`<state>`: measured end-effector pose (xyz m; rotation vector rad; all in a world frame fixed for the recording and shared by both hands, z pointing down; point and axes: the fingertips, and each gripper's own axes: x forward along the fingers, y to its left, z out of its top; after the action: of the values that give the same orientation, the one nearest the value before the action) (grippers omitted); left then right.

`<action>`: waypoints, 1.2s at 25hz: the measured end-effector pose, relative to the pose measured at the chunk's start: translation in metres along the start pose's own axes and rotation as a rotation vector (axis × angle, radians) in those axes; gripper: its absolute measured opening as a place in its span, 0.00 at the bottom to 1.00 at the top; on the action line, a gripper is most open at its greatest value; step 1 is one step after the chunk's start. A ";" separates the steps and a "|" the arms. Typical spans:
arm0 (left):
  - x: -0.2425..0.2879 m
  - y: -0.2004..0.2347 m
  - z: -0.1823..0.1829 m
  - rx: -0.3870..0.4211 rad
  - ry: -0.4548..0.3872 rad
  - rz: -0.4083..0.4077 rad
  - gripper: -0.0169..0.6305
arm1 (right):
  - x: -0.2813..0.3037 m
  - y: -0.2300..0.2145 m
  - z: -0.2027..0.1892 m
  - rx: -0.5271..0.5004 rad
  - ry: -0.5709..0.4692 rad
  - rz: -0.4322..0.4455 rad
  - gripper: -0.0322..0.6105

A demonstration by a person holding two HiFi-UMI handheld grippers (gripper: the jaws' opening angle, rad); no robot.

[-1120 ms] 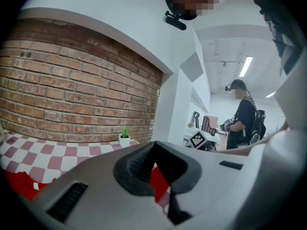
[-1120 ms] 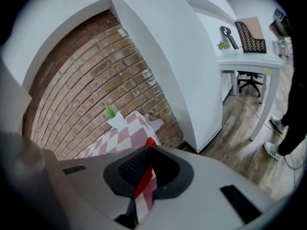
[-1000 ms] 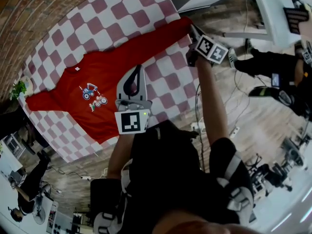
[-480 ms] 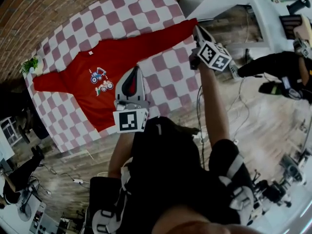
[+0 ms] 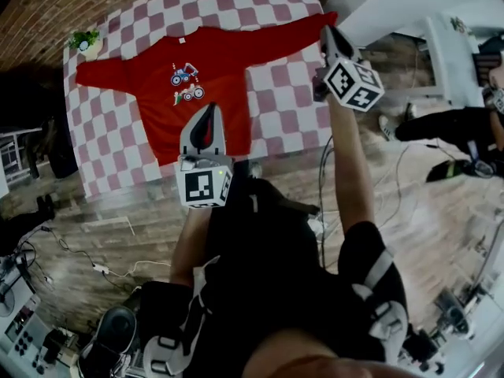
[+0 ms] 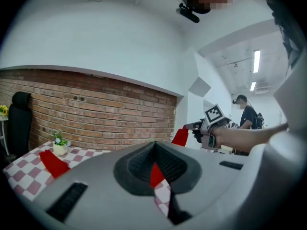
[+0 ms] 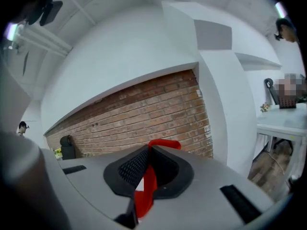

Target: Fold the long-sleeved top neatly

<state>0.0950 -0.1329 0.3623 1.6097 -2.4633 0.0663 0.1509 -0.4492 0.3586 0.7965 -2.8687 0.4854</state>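
Lying mostly flat on the checked table (image 5: 283,101) in the head view, the red top (image 5: 157,109) is judged soft and light, best taken by cuff or hem. Left gripper view: the left gripper (image 6: 154,144) is seen with jaws pressed together, seemingly empty. Right gripper view: the right gripper (image 7: 148,150) is seen with jaws clamped on the sleeve cuff (image 7: 164,143).

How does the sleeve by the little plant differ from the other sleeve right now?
The plant-side sleeve lies flat on the checked cloth; the other sleeve is raised at its cuff. Nothing grips the plant-side sleeve; the right tongs pinch the other sleeve's cuff. Both are red and outstretched.
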 end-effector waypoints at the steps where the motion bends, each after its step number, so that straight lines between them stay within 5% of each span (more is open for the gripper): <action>1: -0.011 0.005 0.000 -0.003 -0.002 0.016 0.03 | -0.006 0.014 0.002 -0.027 -0.006 0.018 0.08; 12: -0.104 0.070 0.014 -0.033 -0.045 0.159 0.03 | -0.029 0.142 -0.025 -0.340 0.020 0.156 0.08; 20: -0.143 0.130 0.006 -0.051 -0.052 0.190 0.03 | -0.030 0.226 -0.079 -0.490 0.053 0.227 0.08; 30: -0.168 0.196 -0.020 -0.063 -0.011 0.153 0.03 | -0.027 0.329 -0.195 -0.516 0.193 0.300 0.08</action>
<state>-0.0151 0.1009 0.3640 1.3989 -2.5658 0.0028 0.0095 -0.1039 0.4476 0.2233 -2.7399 -0.1515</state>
